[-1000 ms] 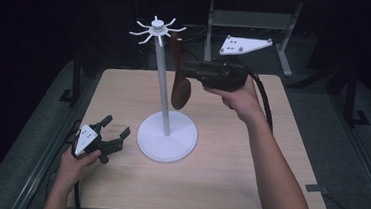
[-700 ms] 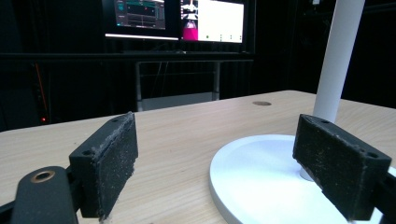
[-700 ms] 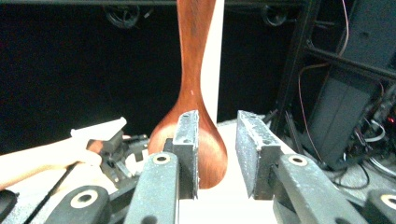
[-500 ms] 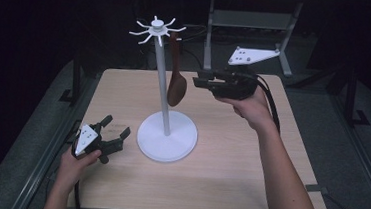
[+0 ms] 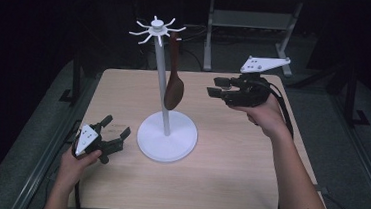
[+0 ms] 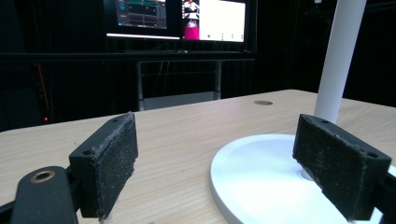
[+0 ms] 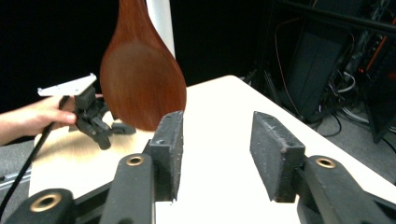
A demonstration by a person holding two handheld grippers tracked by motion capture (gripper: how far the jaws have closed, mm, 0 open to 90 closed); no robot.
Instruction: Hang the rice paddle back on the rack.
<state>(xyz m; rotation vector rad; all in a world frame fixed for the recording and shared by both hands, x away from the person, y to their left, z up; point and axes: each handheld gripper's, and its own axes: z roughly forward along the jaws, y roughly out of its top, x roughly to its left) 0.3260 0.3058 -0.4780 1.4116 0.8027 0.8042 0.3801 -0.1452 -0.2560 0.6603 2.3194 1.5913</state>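
Hanging apparently from a hook of the stand (image 5: 161, 77) at upper centre, spoon (image 5: 173, 91) risks swinging off if bumped by right gripper (image 5: 215, 87), jaws just opened, empty; left gripper (image 5: 116, 129) released, idle.

Dark room: wooden table (image 5: 228, 178), grey floor (image 5: 357, 133), lit monitors (image 6: 180, 18) behind.
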